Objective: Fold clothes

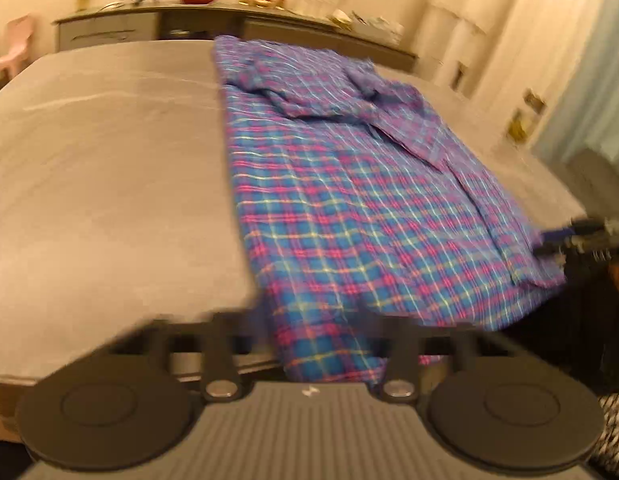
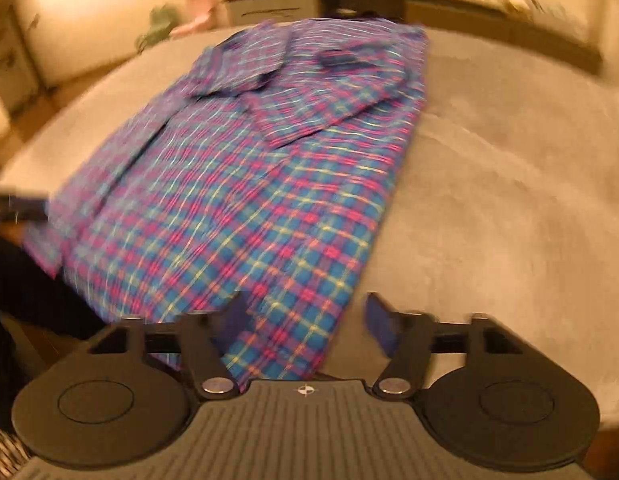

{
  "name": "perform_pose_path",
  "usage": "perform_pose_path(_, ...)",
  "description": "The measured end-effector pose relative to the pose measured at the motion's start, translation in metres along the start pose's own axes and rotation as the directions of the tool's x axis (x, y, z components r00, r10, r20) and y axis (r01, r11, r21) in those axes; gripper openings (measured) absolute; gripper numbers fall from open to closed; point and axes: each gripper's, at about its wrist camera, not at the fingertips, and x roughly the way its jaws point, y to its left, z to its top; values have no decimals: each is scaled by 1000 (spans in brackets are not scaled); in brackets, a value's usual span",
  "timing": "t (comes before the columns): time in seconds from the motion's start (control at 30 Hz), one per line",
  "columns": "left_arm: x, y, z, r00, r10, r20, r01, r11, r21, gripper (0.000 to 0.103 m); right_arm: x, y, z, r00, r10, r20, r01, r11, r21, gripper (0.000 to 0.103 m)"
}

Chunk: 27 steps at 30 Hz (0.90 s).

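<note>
Soft, light plaid shirt [image 1: 349,208]: left gripper [image 1: 317,344] pinches its near hem; right gripper [image 2: 305,320] straddles the opposite corner, unclosed.

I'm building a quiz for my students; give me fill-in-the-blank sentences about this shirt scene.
The shirt has a ____ pattern.
The right gripper has ____ pads.
Exactly ____ garment lies on the grey bed.
Missing words: plaid; blue; one.

Both wrist views close, angled down, sharing plaid shirt [image 1: 349,200] [image 2: 229,200] on bed
</note>
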Motion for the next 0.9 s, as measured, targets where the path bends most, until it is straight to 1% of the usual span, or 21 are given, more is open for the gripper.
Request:
perform_pose_path(0.03,0,1,3,1000,-25,-8,25,1000,-6,5,0,4,0,1000,1,0,-1,1000,-21,10)
perform_pose_path(0.1,-3,8,11,996,-93,-4,93,995,-39,4,-2,7,5,1000,26,4,-26,999,-43,4)
perform_pose_path(0.17,-6,20,28,984,-176,16,177,978,-109,4,-7,1,15,997,75,14,-75,997,-35,3)
perform_pose_path(0.23,-3,31,65,971,-230,67,238,957,-166,4,-14,-14,40,989,134,66,-136,990,29,3)
perform_pose_path(0.27,0,37,88,966,-239,96,254,946,-201,4,-14,-28,57,982,160,102,-168,983,71,3)
perform_pose_path(0.3,8,46,115,965,-230,129,256,936,-242,4,-11,-48,79,973,181,146,-200,971,128,3)
perform_pose_path(0.37,29,64,169,961,-208,185,260,907,-331,4,9,-91,123,955,193,224,-249,933,258,3)
perform_pose_path(0.4,43,72,185,960,-201,193,260,894,-364,5,25,-114,141,944,201,262,-286,895,342,3)
perform_pose_path(0.43,58,82,199,961,-194,196,258,883,-392,6,42,-137,157,931,207,302,-327,842,429,4)
perform_pose_path(0.47,72,91,213,962,-186,199,255,871,-420,11,62,-159,168,918,197,345,-360,781,511,5)
perform_pose_path(0.5,86,100,227,963,-179,202,253,858,-447,19,79,-176,172,909,179,376,-379,730,569,14)
perform_pose_path(0.53,91,106,229,966,-153,209,234,860,-453,22,92,-190,170,900,174,399,-401,689,604,44)
perform_pose_path(0.57,92,111,227,969,-121,216,209,867,-451,31,104,-203,166,891,173,420,-424,648,633,56)
perform_pose_path(0.6,93,116,226,970,-89,224,184,874,-450,43,106,-208,165,888,173,425,-427,651,627,65)
perform_pose_path(0.67,81,120,215,962,-30,271,144,899,-413,55,104,-213,165,889,176,422,-417,693,588,65)
perform_pose_path(0.7,77,121,211,959,-24,283,141,906,-400,56,103,-216,165,890,178,420,-411,714,567,65)
perform_pose_path(0.73,74,121,210,958,-34,286,148,910,-386,56,100,-212,166,892,181,414,-393,761,516,65)
perform_pose_path(0.77,76,118,208,959,-51,279,155,918,-364,59,97,-206,167,900,179,398,-364,811,457,65)
perform_pose_path(0.8,78,114,205,964,-61,259,149,929,-338,59,97,-199,166,908,179,378,-335,853,401,65)
perform_pose_path(0.83,84,109,203,972,-55,226,127,940,-318,59,100,-193,167,918,182,353,-312,881,356,65)
perform_pose_path(0.9,97,99,200,986,-32,164,77,957,-279,59,108,-179,168,934,170,314,-262,924,277,65)
